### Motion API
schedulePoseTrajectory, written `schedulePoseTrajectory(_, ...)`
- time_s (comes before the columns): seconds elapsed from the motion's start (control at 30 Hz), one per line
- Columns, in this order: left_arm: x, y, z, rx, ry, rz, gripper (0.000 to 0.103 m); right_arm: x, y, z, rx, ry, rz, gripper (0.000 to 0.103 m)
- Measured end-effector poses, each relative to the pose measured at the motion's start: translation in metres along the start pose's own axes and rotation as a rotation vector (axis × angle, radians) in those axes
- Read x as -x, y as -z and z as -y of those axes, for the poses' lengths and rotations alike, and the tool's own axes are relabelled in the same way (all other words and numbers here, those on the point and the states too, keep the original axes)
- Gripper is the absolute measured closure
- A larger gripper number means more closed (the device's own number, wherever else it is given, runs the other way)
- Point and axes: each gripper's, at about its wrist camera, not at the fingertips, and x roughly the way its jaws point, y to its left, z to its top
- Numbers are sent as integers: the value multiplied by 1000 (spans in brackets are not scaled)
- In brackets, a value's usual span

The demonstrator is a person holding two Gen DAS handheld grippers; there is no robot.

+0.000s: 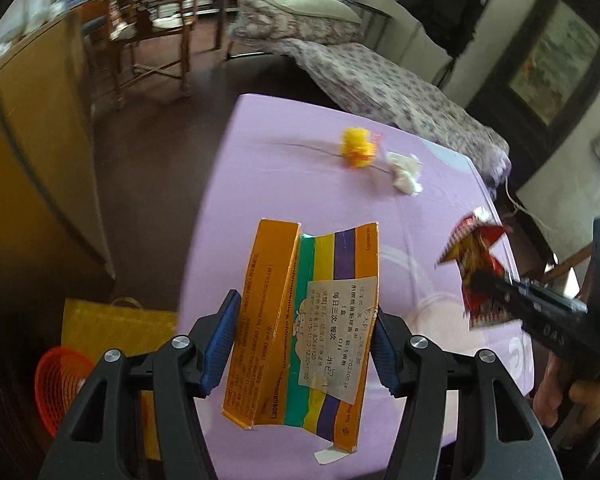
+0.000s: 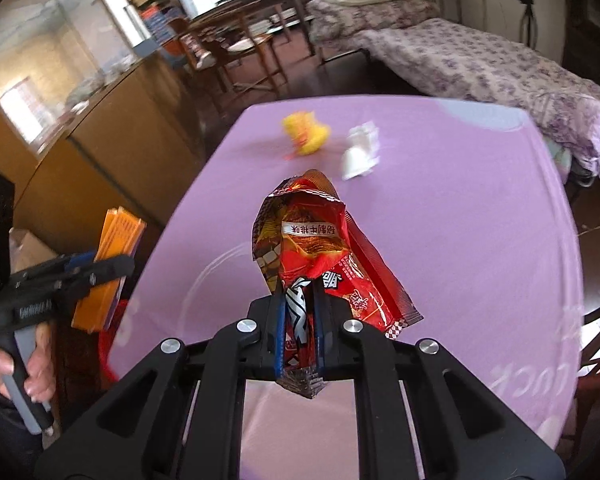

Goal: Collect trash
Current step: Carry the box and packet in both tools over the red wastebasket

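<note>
1. Trash is in both grippers: the left gripper squeezes an orange box by its two sides, and the box stands tall.
2. The right gripper is pinched tight on a red wrapper, held up over the purple table.
3. An orange basket sits low on the near left, below the table edge. It is probably the bin.
4. The left gripper is nearer to it, so the box could go in first.
5. A yellow wad and a white tissue lie far across the table.
</note>
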Motion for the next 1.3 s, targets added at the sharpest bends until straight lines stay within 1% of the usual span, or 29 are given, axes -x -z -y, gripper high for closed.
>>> schedulePoseTrajectory(0.2, 34, 27, -53, 91, -29, 41, 43, -6, 18, -55, 77, -58, -63, 91)
schedulePoseTrajectory(0.37, 56, 49, -95, 173, -52, 66, 43, -6, 22, -120, 190, -125, -89, 91)
schedulePoseTrajectory(0.43, 64, 61, -118, 220, -63, 71, 43, -9, 23, -150, 240, -161, -108, 91)
schedulePoseTrajectory(0.47, 67, 66, -127, 241, -67, 72, 43, -10, 24, -160, 256, -171, -115, 91)
schedulePoseTrajectory(0.57, 74, 84, -163, 318, -92, 72, 43, -17, 25, -200, 324, -212, -148, 91)
schedulePoseTrajectory(0.63, 77, 98, -188, 368, -129, 64, 43, -24, 27, -230, 369, -241, -180, 91)
schedulePoseTrajectory(0.7, 77, 110, -210, 407, -162, 53, 43, -32, 28, -247, 393, -257, -206, 91)
schedulePoseTrajectory(0.87, 81, 147, -266, 526, -209, 27, 43, -63, 36, -300, 454, -292, -300, 91)
schedulePoseTrajectory(1.0, 78, 170, -294, 597, -223, 2, 43, -86, 45, -329, 477, -314, -371, 91)
schedulePoseTrajectory(1.1, 73, 182, -309, 622, -237, -18, 43, -101, 54, -351, 495, -324, -413, 91)
schedulePoseTrajectory(1.2, 70, 189, -324, 655, -242, -26, 43, -113, 59, -365, 518, -326, -443, 91)
schedulePoseTrajectory(1.23, 66, 185, -319, 665, -246, -26, 43, -115, 61, -369, 524, -326, -452, 90)
schedulePoseTrajectory(1.3, 63, 190, -326, 693, -249, -28, 43, -126, 65, -385, 528, -327, -471, 91)
